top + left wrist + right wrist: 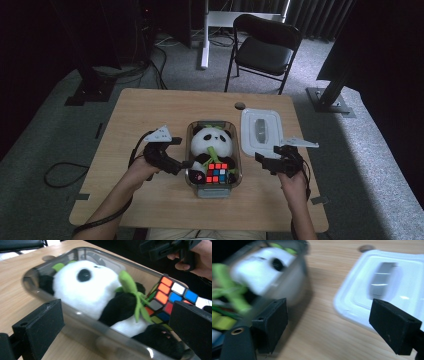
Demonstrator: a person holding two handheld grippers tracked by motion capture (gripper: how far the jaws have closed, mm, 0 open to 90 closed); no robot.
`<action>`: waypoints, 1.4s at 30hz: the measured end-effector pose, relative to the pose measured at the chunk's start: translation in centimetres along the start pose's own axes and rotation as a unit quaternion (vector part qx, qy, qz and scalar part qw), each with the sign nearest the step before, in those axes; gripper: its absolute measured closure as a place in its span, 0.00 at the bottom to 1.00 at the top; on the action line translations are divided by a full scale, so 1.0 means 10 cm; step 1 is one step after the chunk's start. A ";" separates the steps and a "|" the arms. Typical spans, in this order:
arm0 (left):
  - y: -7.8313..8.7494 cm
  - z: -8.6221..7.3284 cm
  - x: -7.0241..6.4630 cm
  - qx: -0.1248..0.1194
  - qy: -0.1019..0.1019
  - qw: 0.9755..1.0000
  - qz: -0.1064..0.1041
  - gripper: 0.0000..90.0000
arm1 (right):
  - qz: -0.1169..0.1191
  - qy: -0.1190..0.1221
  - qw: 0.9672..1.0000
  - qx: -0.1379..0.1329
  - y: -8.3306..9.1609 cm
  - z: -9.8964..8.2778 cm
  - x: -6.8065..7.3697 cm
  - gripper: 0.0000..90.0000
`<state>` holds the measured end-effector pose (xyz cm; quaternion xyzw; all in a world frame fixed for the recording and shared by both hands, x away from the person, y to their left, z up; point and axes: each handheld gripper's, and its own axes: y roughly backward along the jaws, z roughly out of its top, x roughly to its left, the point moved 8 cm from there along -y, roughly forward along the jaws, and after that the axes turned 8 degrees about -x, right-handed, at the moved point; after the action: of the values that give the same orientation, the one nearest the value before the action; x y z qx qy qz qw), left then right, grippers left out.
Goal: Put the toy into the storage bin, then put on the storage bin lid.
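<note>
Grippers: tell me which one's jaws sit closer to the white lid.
The right gripper. Its open jaws hang just in front of the white lid, beside the clear container, while the left gripper sits across that container, at its opposite wall.

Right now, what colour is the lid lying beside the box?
White, with a grey handle; the lid shows best in the right gripper view.

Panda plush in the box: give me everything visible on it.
The panda plush is soft and furry looking: white head and belly, black ears, eye patches and limbs, with a green leafy sprig at its chest. It lies on its back in the clear plastic container, head toward the table's far side. The puzzle cube rests against its lower body. Neither gripper touches it.
</note>
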<state>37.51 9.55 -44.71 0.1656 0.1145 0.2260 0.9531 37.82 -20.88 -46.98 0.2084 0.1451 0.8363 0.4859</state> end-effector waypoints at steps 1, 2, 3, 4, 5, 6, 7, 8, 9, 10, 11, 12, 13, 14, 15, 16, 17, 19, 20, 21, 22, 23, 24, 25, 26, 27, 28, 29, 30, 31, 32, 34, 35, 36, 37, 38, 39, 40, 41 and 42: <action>0.02 -0.04 0.05 -0.005 0.001 1.000 0.001 0.01 | -0.020 -0.002 1.000 0.005 -0.02 -0.04 -0.09 0.17; 0.03 -0.07 0.08 -0.004 0.005 1.000 0.002 0.01 | -0.021 -0.003 1.000 0.007 -0.03 -0.05 -0.11 0.17; 0.03 -0.10 0.11 -0.006 0.006 1.000 0.004 0.01 | -0.026 -0.004 1.000 0.008 -0.04 -0.07 -0.14 0.17; 0.03 -0.10 0.11 -0.006 0.006 1.000 0.004 0.01 | -0.026 -0.004 1.000 0.008 -0.04 -0.07 -0.14 0.17; 0.04 -0.15 0.18 -0.009 0.010 1.000 0.010 0.01 | -0.030 -0.007 0.999 0.011 -0.06 -0.11 -0.19 0.17; 0.05 -0.18 0.21 -0.008 0.011 1.000 0.015 0.01 | -0.029 -0.011 0.999 0.010 -0.06 -0.12 -0.20 0.17; 0.05 -0.21 0.25 -0.011 0.012 1.000 0.024 0.01 | -0.033 -0.011 0.999 0.011 -0.08 -0.14 -0.22 0.15; 0.06 -0.23 0.28 -0.015 0.013 0.999 0.027 0.01 | -0.039 -0.004 0.999 0.011 -0.09 -0.15 -0.24 0.15; 0.07 -0.26 0.32 -0.013 0.012 0.999 0.035 0.01 | -0.043 0.000 0.999 0.012 -0.10 -0.16 -0.26 0.15; 0.07 -0.28 0.35 -0.014 0.014 0.999 0.041 0.01 | -0.044 -0.004 0.999 0.019 -0.12 -0.18 -0.29 0.15; 0.07 -0.28 0.35 -0.014 0.014 0.999 0.041 0.01 | -0.044 -0.004 0.999 0.019 -0.12 -0.18 -0.29 0.15; 0.07 -0.33 0.39 -0.011 0.013 0.999 0.049 0.01 | -0.045 -0.006 0.999 0.020 -0.13 -0.19 -0.30 0.14; 0.07 -0.33 0.39 -0.011 0.013 0.999 0.049 0.01 | -0.045 -0.006 0.999 0.020 -0.13 -0.19 -0.30 0.14; 0.07 -0.40 0.45 -0.006 0.023 0.998 0.059 0.01 | -0.053 -0.009 0.998 0.028 -0.15 -0.21 -0.31 0.14; 0.06 -0.43 0.47 -0.005 0.026 0.998 0.063 0.01 | -0.042 -0.011 0.999 0.030 -0.17 -0.23 -0.33 0.14; 0.06 -0.47 0.49 -0.001 0.027 0.997 0.065 0.01 | -0.030 -0.016 0.999 0.027 -0.17 -0.24 -0.32 0.14; 0.06 -0.51 0.52 0.000 0.030 0.997 0.073 0.01 | -0.037 -0.016 0.999 0.037 -0.19 -0.26 -0.35 0.14; 0.07 -0.55 0.53 0.002 0.032 0.997 0.077 0.01 | -0.035 -0.024 0.998 0.041 -0.22 -0.28 -0.38 0.14; 0.08 -0.57 0.54 0.002 0.031 0.996 0.080 0.01 | -0.035 -0.030 0.998 0.041 -0.23 -0.28 -0.40 0.14; 0.08 -0.59 0.55 0.002 0.035 0.996 0.082 0.01 | -0.039 -0.033 0.998 0.039 -0.23 -0.28 -0.42 0.14; 0.09 -0.61 0.56 0.003 0.035 0.996 0.085 0.01 | -0.047 -0.032 0.998 0.035 -0.24 -0.27 -0.45 0.14; 0.10 -0.63 0.57 0.003 0.036 0.996 0.088 0.01 | -0.053 -0.034 0.997 0.033 -0.25 -0.26 -0.47 0.14; 0.10 -0.66 0.58 0.005 0.038 0.995 0.088 0.01 | -0.053 -0.033 0.997 0.035 -0.26 -0.26 -0.49 0.14; 0.10 -0.68 0.58 0.006 0.039 0.995 0.090 0.01 | -0.054 -0.033 0.997 0.038 -0.28 -0.26 -0.50 0.14; 0.10 -0.70 0.59 0.007 0.041 0.995 0.092 0.01 | -0.059 -0.031 0.997 0.038 -0.29 -0.25 -0.52 0.14; 0.10 -0.72 0.60 0.009 0.042 0.995 0.093 0.01 | -0.064 -0.027 0.997 0.037 -0.31 -0.24 -0.54 0.15; 0.10 -0.73 0.61 0.011 0.042 0.994 0.096 0.01 | -0.068 -0.025 0.997 0.036 -0.33 -0.23 -0.56 0.15; 0.10 -0.74 0.61 0.011 0.042 0.994 0.097 0.01 | -0.072 -0.023 0.996 0.037 -0.35 -0.23 -0.58 0.16; 0.10 -0.75 0.62 0.011 0.043 0.994 0.098 0.01 | -0.074 -0.020 0.996 0.039 -0.37 -0.22 -0.60 0.16; 0.10 -0.75 0.62 0.011 0.043 0.994 0.100 0.01 | -0.081 -0.017 0.996 0.039 -0.39 -0.21 -0.63 0.16; 0.10 -0.76 0.63 0.010 0.043 0.994 0.103 0.01 | -0.086 -0.016 0.996 0.035 -0.41 -0.19 -0.65 0.16; 0.09 -0.77 0.63 0.009 0.045 0.994 0.102 0.01 | -0.090 -0.012 0.995 0.033 -0.46 -0.17 -0.68 0.16; 0.09 -0.78 0.64 0.011 0.042 0.994 0.104 0.01 | -0.097 -0.009 0.995 0.034 -0.49 -0.16 -0.70 0.16; 0.08 -0.79 0.64 0.014 0.043 0.993 0.105 0.01 | -0.098 -0.004 0.995 0.034 -0.51 -0.15 -0.71 0.16; 0.07 -0.81 0.64 0.016 0.042 0.993 0.106 0.01 | -0.101 -0.002 0.994 0.036 -0.54 -0.15 -0.73 0.16; 0.06 -0.82 0.65 0.017 0.042 0.993 0.106 0.01 | -0.110 0.003 0.993 0.038 -0.57 -0.14 -0.75 0.16; 0.05 -0.83 0.65 0.016 0.045 0.993 0.105 0.01 | -0.118 0.005 0.992 0.036 -0.59 -0.14 -0.77 0.16; 0.05 -0.83 0.65 0.016 0.045 0.993 0.105 0.01 | -0.120 0.007 0.992 0.036 -0.61 -0.13 -0.79 0.16; 0.03 -0.85 0.64 0.015 0.046 0.994 0.103 0.01 | -0.122 0.002 0.992 0.035 -0.63 -0.12 -0.80 0.16; 0.03 -0.86 0.64 0.015 0.045 0.994 0.103 0.01 | -0.122 -0.002 0.992 0.034 -0.65 -0.11 -0.82 0.16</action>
<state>40.45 15.06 -53.42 0.1808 0.1436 0.3284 0.9159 45.82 -24.91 -52.56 0.2073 0.1968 0.7648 0.5774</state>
